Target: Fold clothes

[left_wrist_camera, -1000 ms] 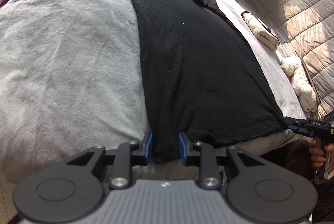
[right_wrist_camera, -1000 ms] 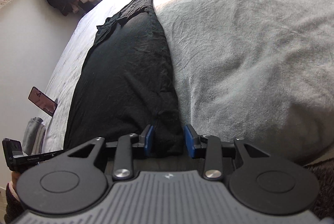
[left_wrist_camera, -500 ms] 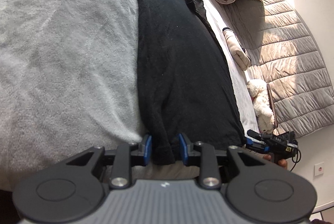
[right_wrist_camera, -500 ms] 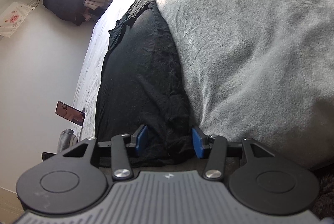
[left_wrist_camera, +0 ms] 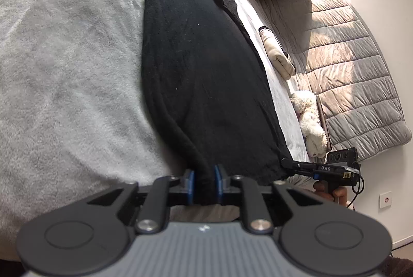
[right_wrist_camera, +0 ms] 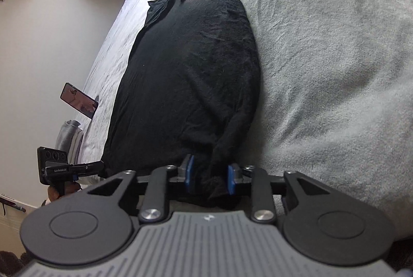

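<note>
I read left tool [left_wrist_camera: 204,180]: just closed, clamping black garment [left_wrist_camera: 201,65] hem, lower centre | right tool [right_wrist_camera: 209,177]: just closed, apparently gripping bunched hem | bed [left_wrist_camera: 64,57]: grey.

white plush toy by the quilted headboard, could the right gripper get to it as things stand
Probably not right away. The right gripper is clamped on a near corner of the long black garment, which it would have to release. The white plush toy lies uncovered at the bed's edge beyond it.
</note>
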A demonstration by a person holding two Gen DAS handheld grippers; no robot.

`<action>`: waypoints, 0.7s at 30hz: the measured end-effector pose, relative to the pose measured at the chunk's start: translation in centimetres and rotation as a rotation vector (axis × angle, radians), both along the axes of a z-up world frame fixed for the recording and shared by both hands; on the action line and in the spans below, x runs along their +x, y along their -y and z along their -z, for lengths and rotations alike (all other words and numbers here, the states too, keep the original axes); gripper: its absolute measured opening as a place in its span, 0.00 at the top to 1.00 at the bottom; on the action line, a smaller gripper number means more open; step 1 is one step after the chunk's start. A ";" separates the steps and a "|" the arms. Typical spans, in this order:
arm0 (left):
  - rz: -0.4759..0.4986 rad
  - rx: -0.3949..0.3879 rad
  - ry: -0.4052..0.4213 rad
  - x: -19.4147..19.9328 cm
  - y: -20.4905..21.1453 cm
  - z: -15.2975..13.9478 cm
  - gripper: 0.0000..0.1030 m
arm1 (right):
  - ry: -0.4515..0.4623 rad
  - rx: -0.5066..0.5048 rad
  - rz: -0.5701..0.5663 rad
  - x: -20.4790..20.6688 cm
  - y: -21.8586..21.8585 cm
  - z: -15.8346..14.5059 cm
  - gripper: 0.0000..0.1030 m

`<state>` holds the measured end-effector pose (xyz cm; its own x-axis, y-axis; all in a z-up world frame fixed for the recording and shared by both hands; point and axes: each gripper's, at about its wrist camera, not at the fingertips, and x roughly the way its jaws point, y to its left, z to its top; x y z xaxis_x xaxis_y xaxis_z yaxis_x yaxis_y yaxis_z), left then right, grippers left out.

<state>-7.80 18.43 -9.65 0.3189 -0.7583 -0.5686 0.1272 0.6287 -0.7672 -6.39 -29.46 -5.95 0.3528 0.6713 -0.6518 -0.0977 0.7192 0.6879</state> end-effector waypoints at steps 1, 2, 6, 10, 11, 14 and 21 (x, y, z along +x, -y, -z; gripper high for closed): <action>-0.005 0.000 0.002 0.0 0.0 0.0 0.94 | 0.000 0.010 0.005 0.1 0.0 -0.1 0.87; -0.010 -0.007 0.009 0.0 -0.1 -0.1 0.94 | 0.000 0.021 0.011 0.3 0.0 -0.2 0.90; -0.048 -0.047 0.077 0.2 -0.6 -1.5 0.94 | 0.033 0.046 0.024 0.9 -0.2 -1.5 0.91; -0.121 -0.077 0.133 1.4 -1.3 -3.1 0.94 | 0.093 0.044 0.033 2.5 -0.9 -3.4 0.91; -0.137 -0.081 0.138 1.8 -1.4 -3.3 0.94 | 0.104 0.044 0.039 3.0 -1.0 -3.7 0.91; -0.201 -0.088 0.145 3.6 -1.9 -4.0 0.94 | 0.126 0.040 0.067 4.8 -1.2 -4.4 0.91; -0.344 -0.068 0.089 8.6 -2.5 -2.8 0.94 | 0.094 0.005 0.155 10.1 -0.9 -3.4 0.91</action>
<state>0.75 20.92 -6.81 0.6081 -0.6331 -0.4789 -0.0147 0.5942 -0.8042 3.76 -28.55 -2.53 0.5117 0.6071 -0.6079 -0.0497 0.7273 0.6845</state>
